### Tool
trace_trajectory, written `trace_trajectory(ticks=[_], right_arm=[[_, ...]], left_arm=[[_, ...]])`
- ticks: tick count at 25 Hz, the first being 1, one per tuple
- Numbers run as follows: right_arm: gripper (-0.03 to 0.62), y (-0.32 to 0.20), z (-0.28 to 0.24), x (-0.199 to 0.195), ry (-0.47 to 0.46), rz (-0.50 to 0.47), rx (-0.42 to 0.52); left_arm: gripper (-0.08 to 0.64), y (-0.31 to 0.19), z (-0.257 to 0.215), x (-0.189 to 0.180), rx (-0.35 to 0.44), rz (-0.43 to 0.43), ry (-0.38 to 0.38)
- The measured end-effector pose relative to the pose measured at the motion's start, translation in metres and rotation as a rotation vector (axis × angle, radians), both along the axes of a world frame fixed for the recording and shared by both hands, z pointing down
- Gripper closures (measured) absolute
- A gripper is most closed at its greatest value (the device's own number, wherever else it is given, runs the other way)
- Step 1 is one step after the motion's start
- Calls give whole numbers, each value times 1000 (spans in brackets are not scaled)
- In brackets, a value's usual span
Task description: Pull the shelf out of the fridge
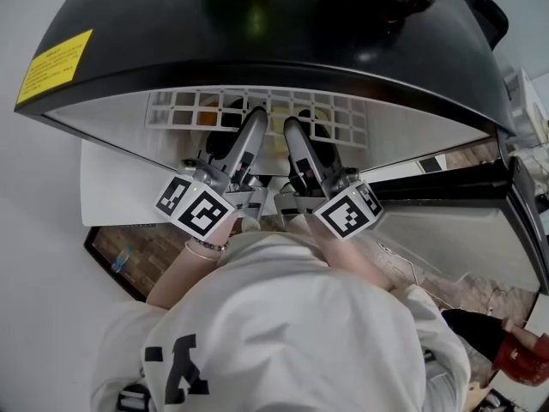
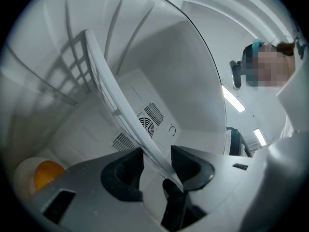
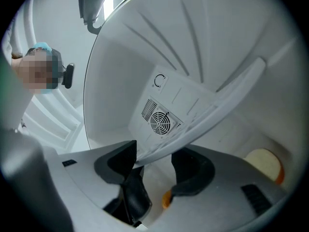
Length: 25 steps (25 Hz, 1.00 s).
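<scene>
Left gripper [image 2: 157, 164]: jaws spread, front edge of the white shelf [image 2: 101, 81] running between them, not yet clamped. Right gripper [image 3: 153, 159]: jaws likewise spread astride the same edge. Risk: an uneven grip or pull could skew the shelf and jam it against the fridge [image 1: 257, 33] walls.

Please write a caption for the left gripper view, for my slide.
Left gripper straddles the edge of the white shelf, fingers apart.

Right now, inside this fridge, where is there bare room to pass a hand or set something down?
Above the shelf is open back to the fan vent; nothing lies on it. Beneath, room is tighter: an orange in a pale dish sits there. Crowded: the shelf's front edge, straddled by left gripper and right gripper.
</scene>
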State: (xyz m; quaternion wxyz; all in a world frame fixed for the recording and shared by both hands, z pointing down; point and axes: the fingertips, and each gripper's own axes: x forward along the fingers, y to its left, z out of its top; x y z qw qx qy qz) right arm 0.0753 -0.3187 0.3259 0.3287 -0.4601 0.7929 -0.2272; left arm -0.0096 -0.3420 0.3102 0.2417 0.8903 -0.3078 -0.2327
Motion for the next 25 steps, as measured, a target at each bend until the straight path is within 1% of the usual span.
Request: trace_trajectory(ticks=[9, 16, 20, 25], right_arm=[[353, 4, -1, -1, -3, -15, -1], [353, 10, -1, -2, -4, -22, 7], [353, 14, 10, 3, 11, 10, -40], [353, 19, 8, 2, 11, 9, -35]], left_arm=[[383, 5, 0, -2, -22, -9, 5], [385, 10, 1, -4, -23, -9, 7], [385, 14, 0, -5, -21, -9, 9], [385, 19, 1, -5, -20, -8, 9]])
